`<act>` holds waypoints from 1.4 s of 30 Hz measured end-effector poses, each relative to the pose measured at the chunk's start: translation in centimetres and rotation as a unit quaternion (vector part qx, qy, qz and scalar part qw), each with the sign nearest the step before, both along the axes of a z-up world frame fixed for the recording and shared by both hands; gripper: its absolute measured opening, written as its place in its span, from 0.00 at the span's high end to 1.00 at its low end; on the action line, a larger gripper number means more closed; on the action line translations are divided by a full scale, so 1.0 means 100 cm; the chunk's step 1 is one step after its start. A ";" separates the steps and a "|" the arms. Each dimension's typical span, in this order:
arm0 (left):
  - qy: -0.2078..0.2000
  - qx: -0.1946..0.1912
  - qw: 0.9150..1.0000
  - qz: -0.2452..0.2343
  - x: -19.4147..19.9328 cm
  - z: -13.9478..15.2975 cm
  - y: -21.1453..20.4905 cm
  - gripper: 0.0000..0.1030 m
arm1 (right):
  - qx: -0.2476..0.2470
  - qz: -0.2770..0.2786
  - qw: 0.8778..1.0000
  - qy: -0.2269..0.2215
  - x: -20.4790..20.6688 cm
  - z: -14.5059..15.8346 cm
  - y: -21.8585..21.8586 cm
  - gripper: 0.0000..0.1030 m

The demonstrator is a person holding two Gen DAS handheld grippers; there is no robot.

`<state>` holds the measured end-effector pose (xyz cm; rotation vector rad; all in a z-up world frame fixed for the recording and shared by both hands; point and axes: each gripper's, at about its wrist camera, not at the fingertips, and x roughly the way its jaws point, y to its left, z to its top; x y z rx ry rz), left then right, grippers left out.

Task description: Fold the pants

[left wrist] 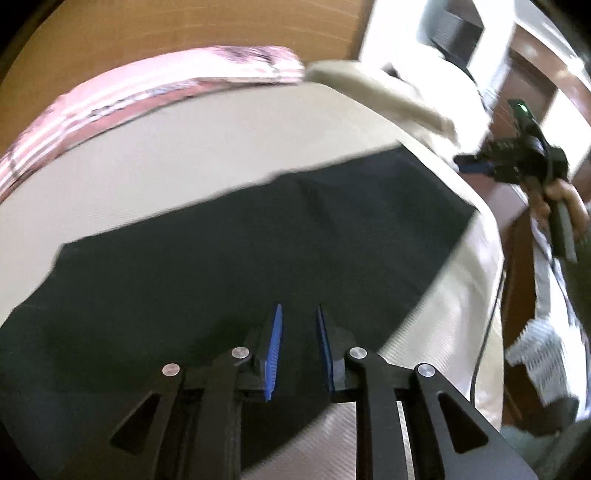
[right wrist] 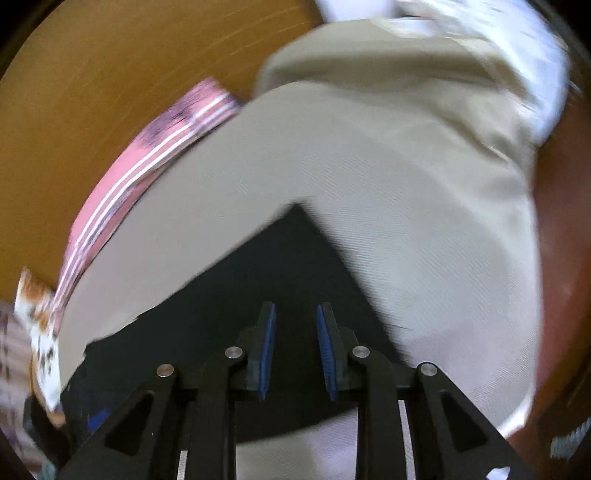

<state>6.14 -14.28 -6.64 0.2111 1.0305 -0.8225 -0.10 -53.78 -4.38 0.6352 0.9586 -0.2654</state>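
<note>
A: Right, what are the fingers doing over the dark pants (left wrist: 221, 240)?

B: Nearest the lens in the left wrist view, the left gripper (left wrist: 298, 314) is hanging above the near part of the pants with its blue pads (left wrist: 274, 347) standing apart. A narrow gap is showing and no cloth is sitting between them, so it is released.

A: And the other one?

B: Same story. The right gripper (right wrist: 295, 314) is hovering over the pants' near edge, its fingers parted and gripping nothing. From the left view it is showing well to the right of the pants, off past the bed's edge, with a hand (left wrist: 565, 195) wrapped round its handle.

A: Where are the pants lying?

B: They are lying flat on the beige bed sheet (right wrist: 424, 240), folded into a dark slab. In the right view one corner of the pants (right wrist: 299, 210) is pointing away from the fingers.

A: Beyond the pants?

B: A pink striped cloth (right wrist: 147, 158) is running along the far side of the sheet, and a beige pillow (left wrist: 376, 88) is sitting past the pants' far right corner. Behind those, a brown wooden panel (left wrist: 184, 26) is filling the background. Everything is blurring somewhat.
</note>
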 end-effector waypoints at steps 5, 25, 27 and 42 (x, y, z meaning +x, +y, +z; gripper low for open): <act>-0.012 0.012 0.998 0.056 0.035 -0.004 0.011 0.80 | 0.016 0.100 0.995 0.004 0.067 -0.005 0.050 0.78; 0.042 -0.002 0.999 0.023 0.011 -0.040 0.029 0.80 | 0.108 0.377 0.916 0.080 0.179 -0.061 0.162 0.73; 0.044 -0.006 0.999 0.023 0.013 -0.040 0.031 0.80 | 0.096 0.398 0.909 0.081 0.173 -0.058 0.170 0.74; 0.030 -0.013 0.999 0.030 0.006 -0.041 0.033 0.80 | -0.041 0.368 0.928 -0.025 0.151 -0.008 0.177 0.99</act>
